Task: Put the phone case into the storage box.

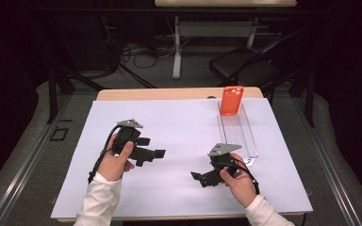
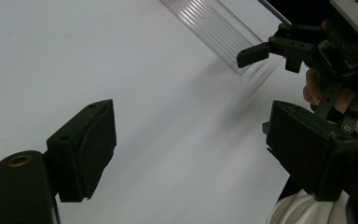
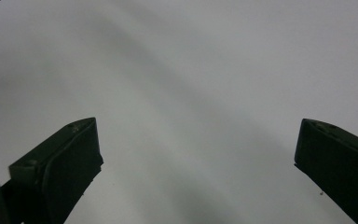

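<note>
Found left gripper [image 1: 154, 149] and right gripper [image 1: 199, 178] over white sheet [image 1: 179, 122], jaws spread wide, nothing held. Noted orange phone case [image 1: 231, 100] propped in clear rack [image 1: 238, 129].

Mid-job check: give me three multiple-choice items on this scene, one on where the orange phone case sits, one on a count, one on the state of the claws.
1. Where is the orange phone case?
A. At the far end of the clear rack
B. Between the left claw's jaws
C. Flat at the near table edge

2. How many claws are over the white sheet?
A. One
B. Two
C. Three

3. How do the jaws of the left claw and the right claw stand?
A. Both shut on the case
B. One shut, one open
C. Both open, holding nothing

Answers: 1 A, the high view shows the case standing at the rack's far end. 2 B, one in each hand. 3 C, each gripper view shows bare sheet between wide-apart jaws.
</note>
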`<state>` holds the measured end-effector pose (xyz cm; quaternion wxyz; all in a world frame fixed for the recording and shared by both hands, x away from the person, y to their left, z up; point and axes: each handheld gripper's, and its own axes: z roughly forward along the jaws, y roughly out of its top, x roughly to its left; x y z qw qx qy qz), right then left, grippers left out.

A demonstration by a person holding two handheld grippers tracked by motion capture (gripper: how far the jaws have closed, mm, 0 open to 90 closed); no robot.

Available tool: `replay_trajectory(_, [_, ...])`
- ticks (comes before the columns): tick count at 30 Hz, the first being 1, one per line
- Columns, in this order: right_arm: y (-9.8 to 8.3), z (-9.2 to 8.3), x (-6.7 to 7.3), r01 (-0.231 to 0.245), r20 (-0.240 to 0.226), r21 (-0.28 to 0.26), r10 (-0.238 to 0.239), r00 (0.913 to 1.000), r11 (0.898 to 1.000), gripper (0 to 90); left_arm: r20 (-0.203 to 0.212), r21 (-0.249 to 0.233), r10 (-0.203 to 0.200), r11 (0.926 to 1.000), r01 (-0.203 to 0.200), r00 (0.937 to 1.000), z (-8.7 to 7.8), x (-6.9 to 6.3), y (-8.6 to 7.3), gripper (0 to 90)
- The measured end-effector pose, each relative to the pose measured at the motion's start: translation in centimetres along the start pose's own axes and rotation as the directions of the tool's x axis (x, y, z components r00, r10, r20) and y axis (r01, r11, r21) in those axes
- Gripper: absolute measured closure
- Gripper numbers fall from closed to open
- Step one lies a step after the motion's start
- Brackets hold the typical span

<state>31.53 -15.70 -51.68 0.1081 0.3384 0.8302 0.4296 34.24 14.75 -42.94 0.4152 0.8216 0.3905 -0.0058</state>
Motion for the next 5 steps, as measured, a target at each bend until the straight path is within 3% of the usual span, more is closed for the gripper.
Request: replay_trajectory(5, [-0.05,-0.05,-0.05,0.0,0.003,0.009,0.0,1.0,1.0,0.0,-0.004,-0.001,-0.003,1.0,0.003,1.0,-0.16,0.27,0.02,16.4])
